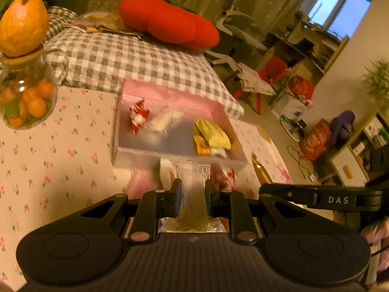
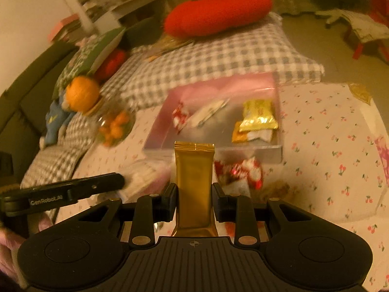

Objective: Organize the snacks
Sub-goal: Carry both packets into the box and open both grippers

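My left gripper (image 1: 193, 189) is shut on a clear-wrapped snack with a greenish bar inside (image 1: 192, 194), held just in front of the pink tray (image 1: 170, 92). My right gripper (image 2: 194, 192) is shut on a gold foil snack packet (image 2: 194, 177), held upright before the same tray (image 2: 243, 82). The tray holds a red-and-white candy (image 1: 138, 115), a white packet (image 1: 165, 120), a yellow packet (image 1: 214, 133) and an orange packet (image 1: 201, 146). Loose red-and-white candies (image 2: 243, 170) lie on the tablecloth in front of the tray.
A glass jar of small oranges with a big orange on top (image 1: 24, 92) stands at the table's left. A checked cushion (image 1: 136, 58) and a red plush (image 1: 170, 22) lie behind the tray. The cherry-print tablecloth (image 2: 328, 146) extends to the right.
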The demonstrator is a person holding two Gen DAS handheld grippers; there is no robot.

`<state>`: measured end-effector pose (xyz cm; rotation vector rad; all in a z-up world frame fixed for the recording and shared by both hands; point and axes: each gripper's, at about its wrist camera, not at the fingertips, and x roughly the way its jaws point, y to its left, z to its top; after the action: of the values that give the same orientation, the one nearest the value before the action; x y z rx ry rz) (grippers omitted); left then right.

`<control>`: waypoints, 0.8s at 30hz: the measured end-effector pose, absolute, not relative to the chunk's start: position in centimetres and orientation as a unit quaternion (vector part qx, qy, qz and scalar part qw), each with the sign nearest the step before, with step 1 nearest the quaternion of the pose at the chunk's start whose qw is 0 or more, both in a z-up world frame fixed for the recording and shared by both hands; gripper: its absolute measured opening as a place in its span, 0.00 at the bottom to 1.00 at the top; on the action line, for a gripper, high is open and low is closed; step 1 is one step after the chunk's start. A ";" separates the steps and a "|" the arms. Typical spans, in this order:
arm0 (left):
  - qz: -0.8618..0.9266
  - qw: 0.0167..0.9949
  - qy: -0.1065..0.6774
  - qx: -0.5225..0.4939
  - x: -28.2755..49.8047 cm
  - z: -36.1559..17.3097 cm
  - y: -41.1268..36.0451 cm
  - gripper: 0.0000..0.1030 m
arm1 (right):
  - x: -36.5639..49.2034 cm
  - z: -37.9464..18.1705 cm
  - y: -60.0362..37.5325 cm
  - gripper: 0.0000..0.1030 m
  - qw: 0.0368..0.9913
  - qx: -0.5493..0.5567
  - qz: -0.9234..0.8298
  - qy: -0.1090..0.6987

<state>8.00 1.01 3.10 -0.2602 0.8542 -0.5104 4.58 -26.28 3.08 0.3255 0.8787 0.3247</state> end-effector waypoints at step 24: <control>-0.134 0.901 0.402 -0.091 19.8 -0.9 -2.4 0.16 | 17.5 -0.5 -24.2 0.28 0.872 0.145 0.091 0.458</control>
<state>19.82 -2.35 -0.89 -0.1878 0.8311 -0.2778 17.53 -24.19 -0.46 0.3036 0.9579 0.1896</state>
